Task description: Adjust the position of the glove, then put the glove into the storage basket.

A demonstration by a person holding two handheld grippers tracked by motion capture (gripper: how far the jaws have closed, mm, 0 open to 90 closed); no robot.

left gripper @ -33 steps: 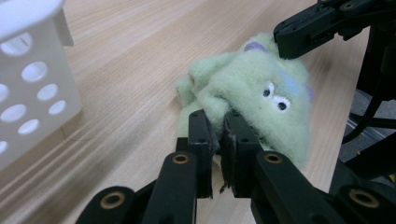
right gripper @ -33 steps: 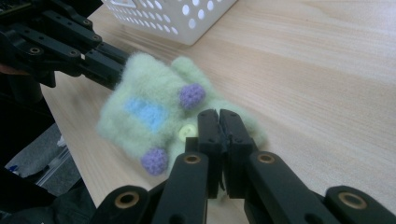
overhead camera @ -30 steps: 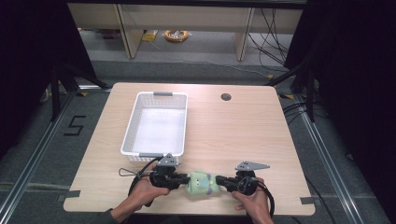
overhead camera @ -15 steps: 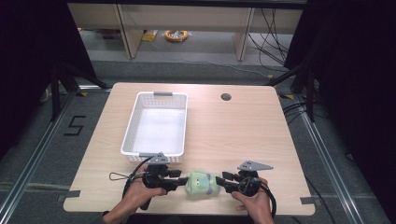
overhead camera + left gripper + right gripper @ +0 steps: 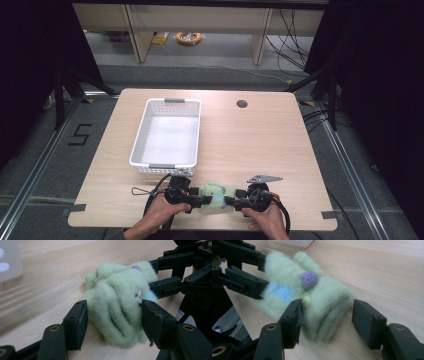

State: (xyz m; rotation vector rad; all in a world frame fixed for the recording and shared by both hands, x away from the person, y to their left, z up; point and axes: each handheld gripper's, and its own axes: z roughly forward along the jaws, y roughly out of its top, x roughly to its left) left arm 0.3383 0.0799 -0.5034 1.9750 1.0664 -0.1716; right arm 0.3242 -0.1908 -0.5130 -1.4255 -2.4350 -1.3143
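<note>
One fuzzy green glove (image 5: 216,195) lies bunched on the near edge of the wooden table (image 5: 260,145), between two grippers that face each other. It carries one purple pom-pom (image 5: 309,279), one small pale bead (image 5: 306,300) and one light blue patch (image 5: 280,293). One white slotted basket (image 5: 167,136) stands on the table just beyond the hands, and one dark round hole (image 5: 242,104) sits in the tabletop near the far edge.

In its own view the left gripper (image 5: 113,321) has its jaws set wide around one end of the glove, both pads touching the fleece. The right gripper (image 5: 327,317) is also spread wide at the other end: one pad touches the fleece, the other stands apart with bare wood between. Neither squeezes the glove. A hand (image 5: 159,216) holds the left gripper, another hand (image 5: 265,220) the right
</note>
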